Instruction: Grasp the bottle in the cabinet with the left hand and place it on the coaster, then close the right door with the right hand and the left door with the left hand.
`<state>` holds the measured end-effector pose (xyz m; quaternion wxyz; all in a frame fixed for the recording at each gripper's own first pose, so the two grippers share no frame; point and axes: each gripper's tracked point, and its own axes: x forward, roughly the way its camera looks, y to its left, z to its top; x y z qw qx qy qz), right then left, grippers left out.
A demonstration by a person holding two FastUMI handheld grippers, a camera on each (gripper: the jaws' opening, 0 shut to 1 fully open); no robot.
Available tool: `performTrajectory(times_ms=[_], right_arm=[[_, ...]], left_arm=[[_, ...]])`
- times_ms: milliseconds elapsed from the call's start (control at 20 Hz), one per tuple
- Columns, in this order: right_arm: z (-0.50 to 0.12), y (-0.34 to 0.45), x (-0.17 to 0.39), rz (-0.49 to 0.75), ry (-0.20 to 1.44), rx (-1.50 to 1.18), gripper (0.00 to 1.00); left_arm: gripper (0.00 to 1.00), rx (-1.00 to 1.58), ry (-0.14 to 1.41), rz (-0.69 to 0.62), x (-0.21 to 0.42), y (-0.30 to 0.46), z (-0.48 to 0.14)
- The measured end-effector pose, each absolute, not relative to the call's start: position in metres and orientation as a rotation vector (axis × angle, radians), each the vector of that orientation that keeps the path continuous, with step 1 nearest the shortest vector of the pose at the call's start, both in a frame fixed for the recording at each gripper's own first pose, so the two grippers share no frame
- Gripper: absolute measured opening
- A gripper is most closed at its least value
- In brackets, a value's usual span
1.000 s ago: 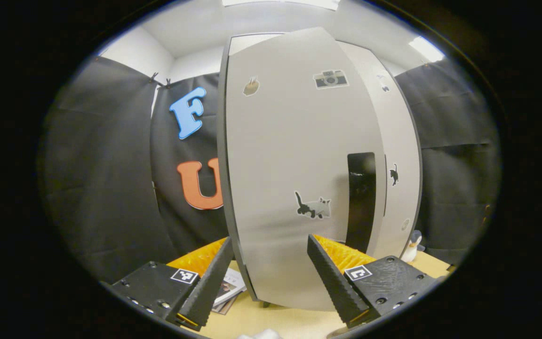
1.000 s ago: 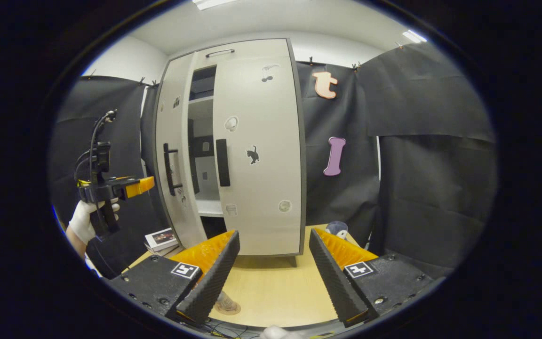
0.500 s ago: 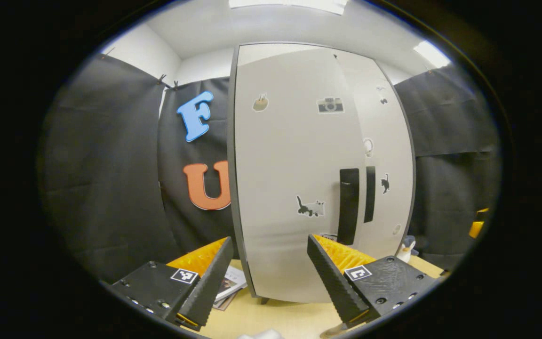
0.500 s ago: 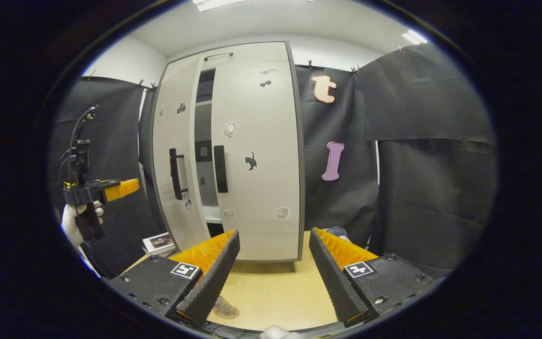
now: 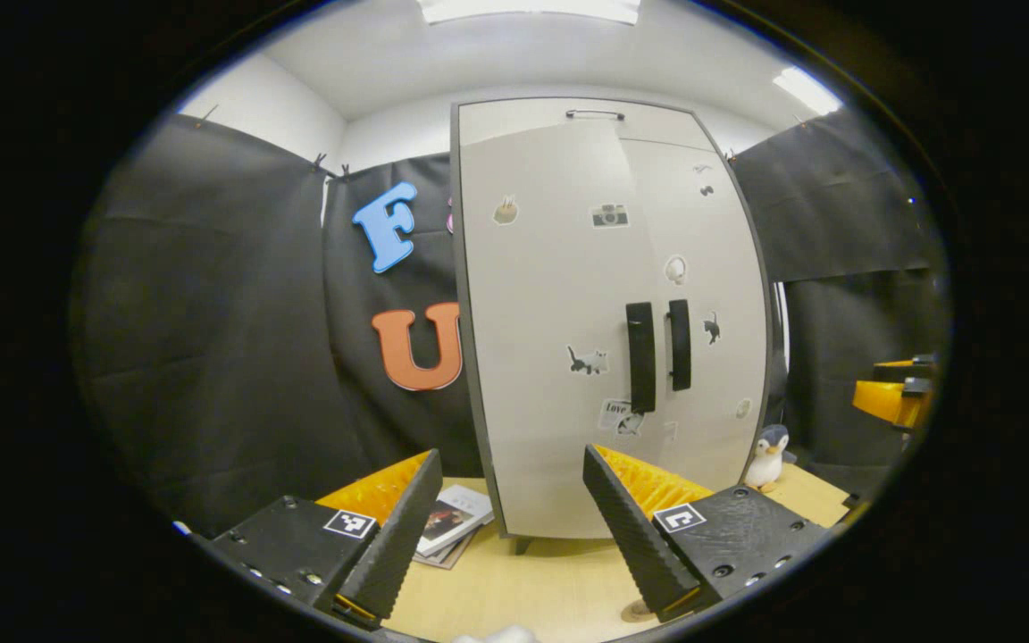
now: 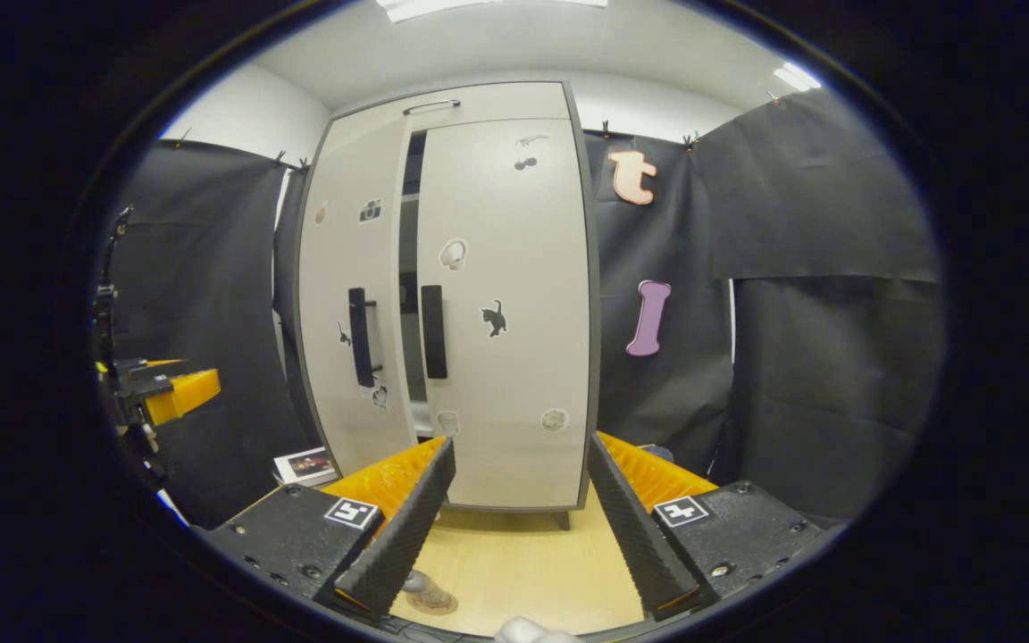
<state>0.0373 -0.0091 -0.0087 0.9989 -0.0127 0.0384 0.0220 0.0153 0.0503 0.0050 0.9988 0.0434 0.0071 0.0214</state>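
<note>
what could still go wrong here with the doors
1. The left door is not flush: the right gripper view shows a dark slit between it and the right door, so it may be left ajar unless pushed fully home.
2. Both grippers, left and right, are open and off the doors; a push near the handles could snag a finger.

One cabinet point(image 5: 568, 446). Two doors: left door point(image 5: 550, 313), right door point(image 5: 711, 268). Two black door handles: one point(image 5: 640, 355), other point(image 5: 679, 344). One top handle point(image 5: 595, 114). One penguin toy point(image 5: 765, 455). One stack of booklets point(image 5: 452, 522). Two cat stickers: point(image 5: 588, 361), point(image 5: 711, 327). One camera sticker point(image 5: 609, 215).
</note>
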Motion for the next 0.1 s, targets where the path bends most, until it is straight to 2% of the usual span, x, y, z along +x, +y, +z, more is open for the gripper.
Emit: performTrajectory(times_ms=[100], right_arm=[[-0.0117, -0.0067, 0.0391, 0.042, 0.076, -0.027, 0.97]], left_arm=[[0.97, 0.056, 0.037, 0.048, 0.0032, 0.047, -0.0106]])
